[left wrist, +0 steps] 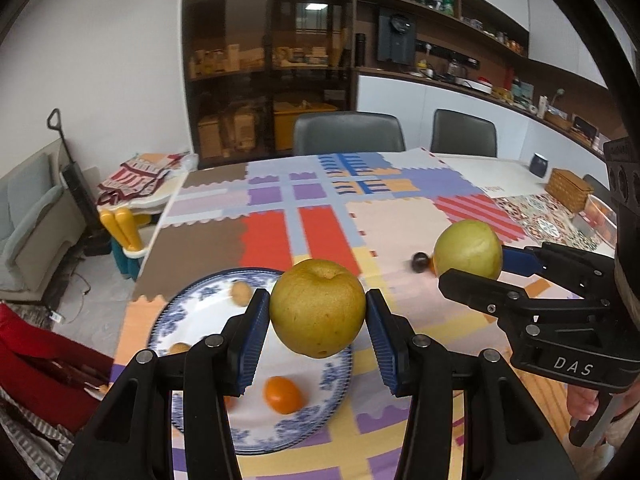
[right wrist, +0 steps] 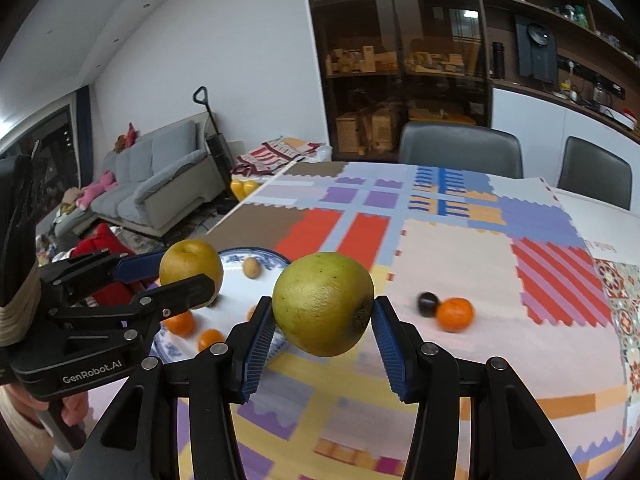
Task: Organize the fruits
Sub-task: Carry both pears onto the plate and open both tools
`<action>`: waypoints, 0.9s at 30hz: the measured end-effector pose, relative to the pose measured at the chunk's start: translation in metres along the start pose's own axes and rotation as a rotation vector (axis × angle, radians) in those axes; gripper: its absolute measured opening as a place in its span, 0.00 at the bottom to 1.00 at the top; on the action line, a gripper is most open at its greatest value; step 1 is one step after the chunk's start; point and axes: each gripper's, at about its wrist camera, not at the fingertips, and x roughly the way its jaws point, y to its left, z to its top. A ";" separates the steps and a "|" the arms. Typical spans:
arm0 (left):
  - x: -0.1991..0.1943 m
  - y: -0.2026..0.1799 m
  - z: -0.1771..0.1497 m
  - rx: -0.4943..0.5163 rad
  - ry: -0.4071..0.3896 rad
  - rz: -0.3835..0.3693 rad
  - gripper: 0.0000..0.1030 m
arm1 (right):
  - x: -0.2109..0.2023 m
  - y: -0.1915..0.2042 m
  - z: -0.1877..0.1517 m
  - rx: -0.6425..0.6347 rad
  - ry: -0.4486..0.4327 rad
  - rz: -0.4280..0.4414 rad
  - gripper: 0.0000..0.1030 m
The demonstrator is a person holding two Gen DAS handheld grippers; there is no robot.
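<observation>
My left gripper (left wrist: 318,312) is shut on a yellow-brown pear (left wrist: 317,307) and holds it above the blue-and-white plate (left wrist: 188,308). The plate holds a small orange (left wrist: 283,395) and small brown fruits (left wrist: 241,293). My right gripper (right wrist: 323,314) is shut on a green-yellow pear (right wrist: 323,303), held above the table to the right of the plate (right wrist: 276,258). In the left wrist view the right gripper (left wrist: 472,270) shows with its pear (left wrist: 468,249). In the right wrist view the left gripper (right wrist: 176,276) shows with its pear (right wrist: 191,266). An orange (right wrist: 455,314) and a dark plum (right wrist: 427,303) lie on the tablecloth.
A patchwork tablecloth (left wrist: 400,216) covers the table. A wicker box (left wrist: 568,189) and a dark cup (left wrist: 539,165) stand at the far right. Two grey chairs (left wrist: 348,133) stand behind the table. A sofa (right wrist: 160,176) is at the left.
</observation>
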 end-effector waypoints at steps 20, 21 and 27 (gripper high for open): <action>0.043 0.091 -0.005 -0.059 0.078 0.086 0.46 | 0.096 0.053 0.021 -0.048 0.123 0.074 0.49; 0.049 0.096 -0.005 -0.066 0.085 0.083 0.46 | 0.101 0.055 0.021 -0.048 0.131 0.075 0.49; 0.080 0.112 -0.006 -0.079 0.138 0.065 0.46 | 0.130 0.062 0.022 -0.061 0.188 0.079 0.49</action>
